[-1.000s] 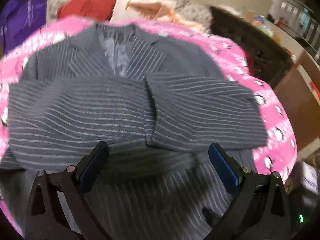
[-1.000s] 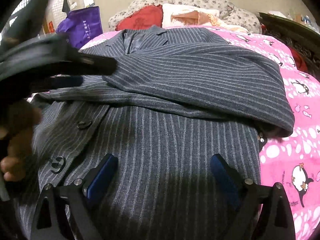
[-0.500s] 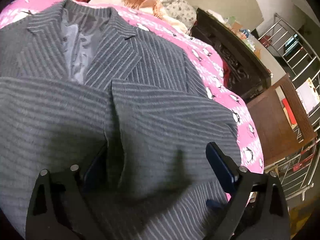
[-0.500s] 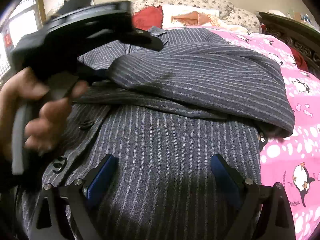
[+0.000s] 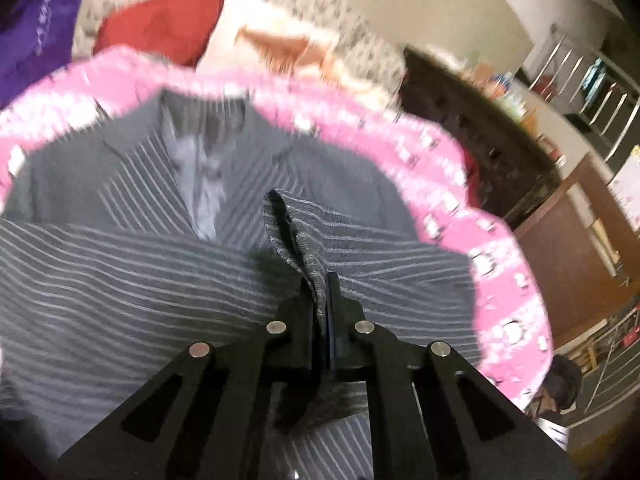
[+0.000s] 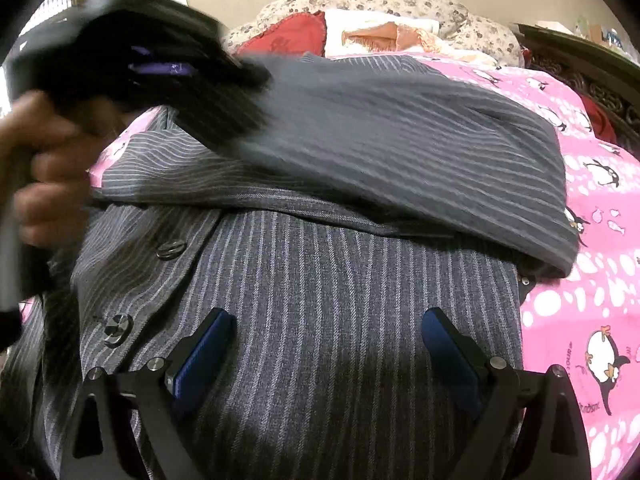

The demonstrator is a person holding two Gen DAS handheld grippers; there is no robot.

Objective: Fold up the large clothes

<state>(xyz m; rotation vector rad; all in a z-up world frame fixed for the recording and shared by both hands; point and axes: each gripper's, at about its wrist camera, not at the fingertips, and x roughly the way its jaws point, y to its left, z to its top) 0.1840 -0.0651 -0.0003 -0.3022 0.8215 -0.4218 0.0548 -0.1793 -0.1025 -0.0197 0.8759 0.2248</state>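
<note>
Lay flat on the pink penguin bedspread (image 6: 592, 184): one grey pinstriped jacket (image 6: 320, 320), front up, long axis running from hem nearest the cameras to collar (image 5: 200, 120) at the far end, toward the pillows. Collar and lapels open, pale lining visible between them. Two sleeves folded crosswise over the chest, at right angles to that axis. Two dark buttons (image 6: 171, 249) counted down the front edge, on the left in the right wrist view.

Left hand-held gripper (image 5: 322, 284): jaws just closed, now pressed together on the cuff end of one sleeve (image 5: 288, 232), a ridge of striped cloth standing up between the pads. Seen blurred in the right wrist view at upper left, carried by a hand (image 6: 44, 176), with that sleeve raised off the jacket body.

Right hand-held gripper (image 6: 328, 344): spread wide, two blue pads (image 6: 204, 352) apart over the lower front panel, nothing between them but the flat cloth below; contact with the fabric not clear.

Beyond the collar: one red cushion (image 6: 292, 36), one white-and-orange cloth (image 6: 384, 32), one floral pillow (image 6: 400, 0). One purple bag (image 5: 36, 32) at far left in the left wrist view.
</note>
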